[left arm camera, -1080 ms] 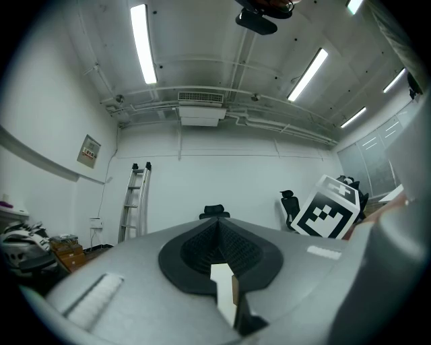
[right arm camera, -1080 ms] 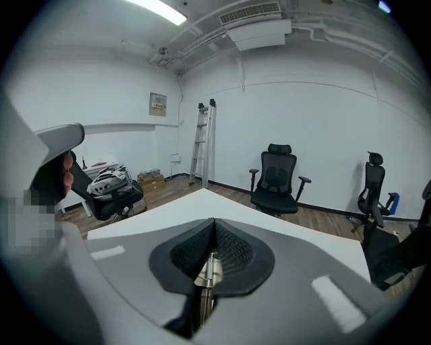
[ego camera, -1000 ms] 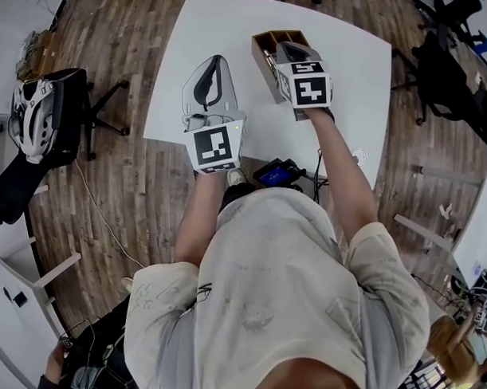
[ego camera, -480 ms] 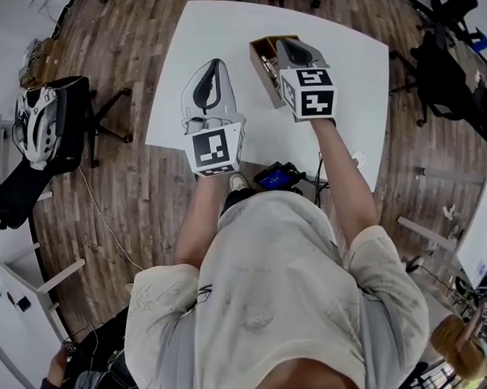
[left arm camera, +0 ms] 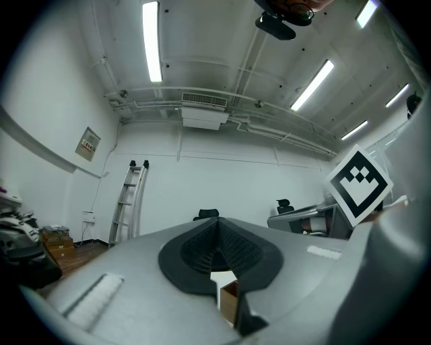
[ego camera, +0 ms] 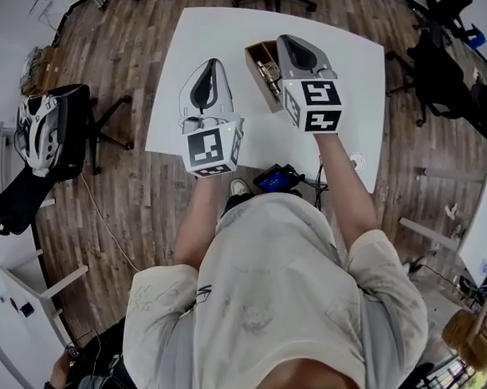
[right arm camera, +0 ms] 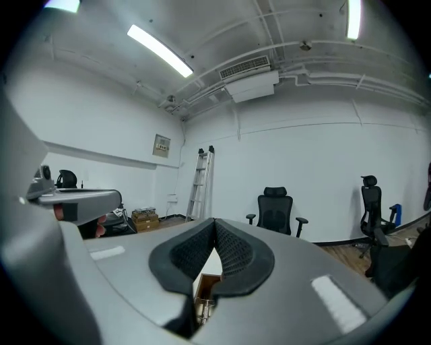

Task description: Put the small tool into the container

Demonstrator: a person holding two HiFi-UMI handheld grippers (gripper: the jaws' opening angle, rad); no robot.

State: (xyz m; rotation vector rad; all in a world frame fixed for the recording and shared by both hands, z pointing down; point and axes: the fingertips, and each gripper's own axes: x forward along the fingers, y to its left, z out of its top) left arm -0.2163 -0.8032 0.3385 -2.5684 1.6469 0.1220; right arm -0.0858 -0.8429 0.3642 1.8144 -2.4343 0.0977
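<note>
Grey casing, left: the left hand-held gripper [ego camera: 212,65] [left arm camera: 217,226] hangs above the near-left part of the counter. Its dark ribbed pads are pressed together at the tip with nothing clamped between them. Below the tip only a sliver of counter and a corner of the box show.
Right: the right hand-held gripper [ego camera: 286,41] [right arm camera: 214,229] has its jaws closed together and is empty. It is poised along the right flank of the container.
Marker cubes: one black-and-white cube [ego camera: 212,147] rides the rear of the left unit and another [ego camera: 320,105] the rear of the right. Both sit nearest the person's wrists.
Container: an open wooden box [ego camera: 255,66] [right arm camera: 205,283] [left arm camera: 229,300] lies on the counter between the two units, just beside the right one.
Small tool: a metal piece [ego camera: 267,71] [right arm camera: 202,308] lies inside the container among other metal parts. It is clear of both sets of jaws.
Change over the last second: the right unit, which sat over the box and hid much of it, has moved off towards the box's right side, so the interior is exposed. Its jaws have stayed closed throughout. The left unit has barely shifted.
Counter: the white top [ego camera: 222,31] carries a dark device with a blue screen [ego camera: 276,178] at its near edge.
Surroundings: a wood-plank floor [ego camera: 131,186] lies all round.
</note>
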